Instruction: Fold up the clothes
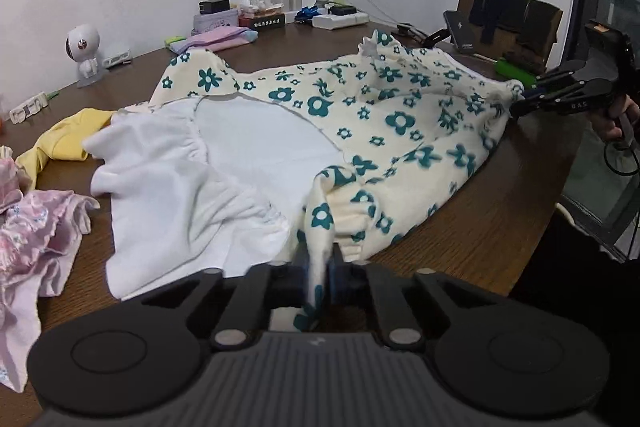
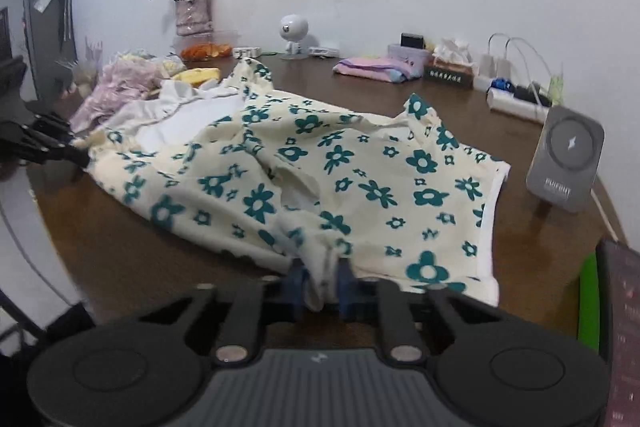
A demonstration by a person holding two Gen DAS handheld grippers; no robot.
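Note:
A cream garment with teal flowers [image 1: 400,115] [image 2: 360,179] lies spread on the brown table [image 1: 500,211] [image 2: 132,259], its white lining [image 1: 224,163] turned up on one side. My left gripper [image 1: 320,267] is shut on a bunched corner of the floral cloth at the near edge. At the opposite end, my right gripper [image 2: 326,279] is shut on another bunched fold. Each gripper shows in the other's view, the right one [image 1: 520,99] at the garment's far right corner and the left one [image 2: 80,155] at its far left corner. The cloth sags between them.
Pink clothes [image 1: 36,227] and a yellow garment [image 1: 68,139] lie left of the floral one. Along the wall stand a small white robot figure [image 1: 82,51], folded pink cloth [image 1: 216,37], a tissue box [image 2: 452,67], chargers, a grey stand [image 2: 568,159] and a flower vase [image 2: 192,15].

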